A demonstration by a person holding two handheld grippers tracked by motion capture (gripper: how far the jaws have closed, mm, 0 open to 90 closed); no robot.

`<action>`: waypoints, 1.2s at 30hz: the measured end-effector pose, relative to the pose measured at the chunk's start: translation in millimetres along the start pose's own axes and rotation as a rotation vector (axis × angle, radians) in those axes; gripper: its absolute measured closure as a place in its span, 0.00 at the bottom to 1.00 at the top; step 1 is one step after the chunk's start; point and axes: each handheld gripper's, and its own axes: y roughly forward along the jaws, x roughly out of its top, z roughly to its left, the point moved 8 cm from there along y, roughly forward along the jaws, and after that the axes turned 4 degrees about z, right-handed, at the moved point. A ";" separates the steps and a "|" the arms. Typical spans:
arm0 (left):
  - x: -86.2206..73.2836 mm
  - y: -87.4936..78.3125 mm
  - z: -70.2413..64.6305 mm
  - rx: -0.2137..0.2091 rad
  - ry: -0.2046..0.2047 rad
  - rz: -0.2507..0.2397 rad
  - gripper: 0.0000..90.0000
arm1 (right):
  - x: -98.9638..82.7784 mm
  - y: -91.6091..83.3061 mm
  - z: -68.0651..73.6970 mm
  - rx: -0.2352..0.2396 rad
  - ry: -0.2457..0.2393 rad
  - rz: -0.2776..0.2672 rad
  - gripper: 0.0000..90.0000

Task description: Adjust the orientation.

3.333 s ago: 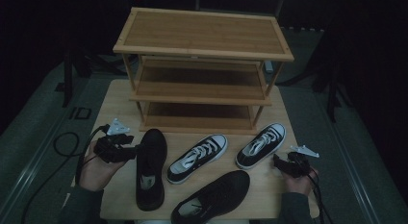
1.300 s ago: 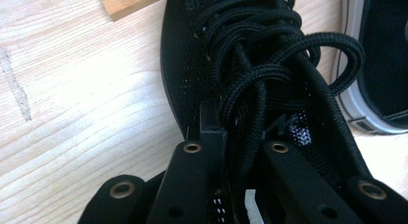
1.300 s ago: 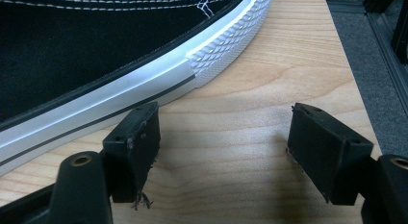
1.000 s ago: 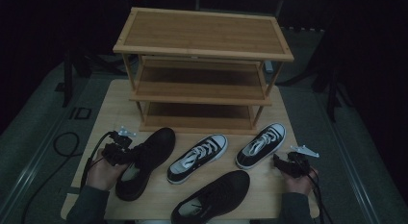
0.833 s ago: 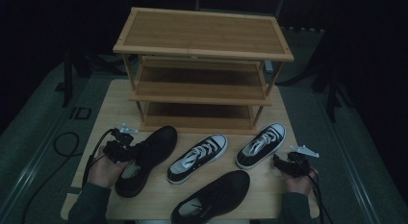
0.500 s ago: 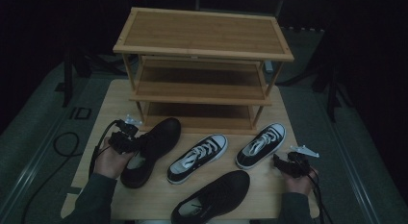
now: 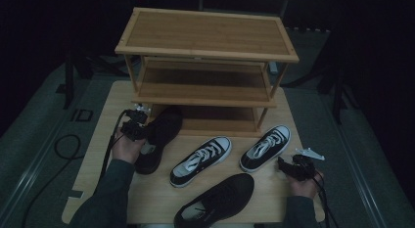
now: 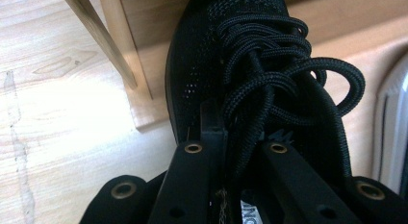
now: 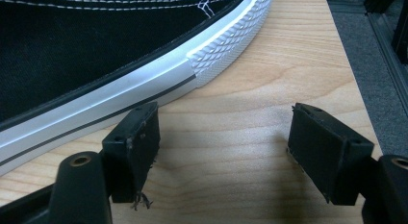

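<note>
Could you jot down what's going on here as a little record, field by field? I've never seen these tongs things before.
Setting: wooden table with a three-tier wooden shoe rack
Left tongs: shut on the black shoe, gripping it at the laces, toe at the rack's bottom shelf
Right tongs: open, empty, beside a black-and-white sneaker
Other shoes: second black-and-white sneaker; another black shoe near the front edge
Shelves: no shoes fully on them yet

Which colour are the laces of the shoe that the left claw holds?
Black, like the shoe itself; the left gripper view shows it best.
</note>
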 end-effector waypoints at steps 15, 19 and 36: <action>19.7 16.3 4.3 0.052 -0.126 -0.053 0.96 | 0.0 0.1 0.2 0.001 -0.001 0.000 0.29; 23.8 18.3 3.8 0.060 -0.139 -0.075 0.95 | 0.0 0.1 0.2 0.002 -0.002 0.001 0.29; 20.7 -5.5 -4.2 0.003 -0.040 -0.136 0.65 | 0.0 0.1 0.4 0.002 -0.002 0.001 0.29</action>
